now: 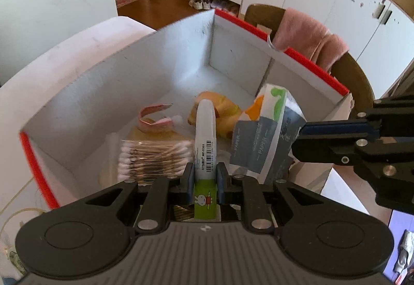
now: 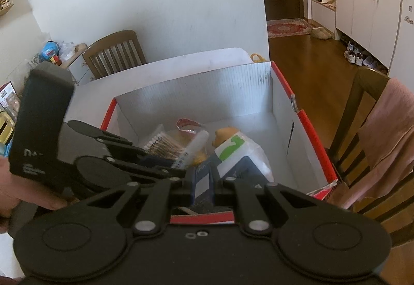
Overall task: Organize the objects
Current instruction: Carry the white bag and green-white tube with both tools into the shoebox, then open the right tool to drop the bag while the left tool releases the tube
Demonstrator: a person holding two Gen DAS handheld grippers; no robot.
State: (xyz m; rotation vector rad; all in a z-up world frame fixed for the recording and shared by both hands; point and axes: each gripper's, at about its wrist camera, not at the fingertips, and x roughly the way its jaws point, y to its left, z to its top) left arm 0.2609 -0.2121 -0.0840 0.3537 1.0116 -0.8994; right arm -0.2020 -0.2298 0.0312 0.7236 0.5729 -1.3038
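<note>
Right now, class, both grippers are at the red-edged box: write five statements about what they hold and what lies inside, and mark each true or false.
1. The left gripper is shut on a white tube. True.
2. The right gripper is open and holds nothing. False: it is shut on a tissue pack.
3. A pack of cotton swabs lies inside the box. True.
4. The box is empty. False: it also holds a yellow toy and a pink wrapper.
5. A pink cloth hangs over a chair beyond the box. True.
</note>
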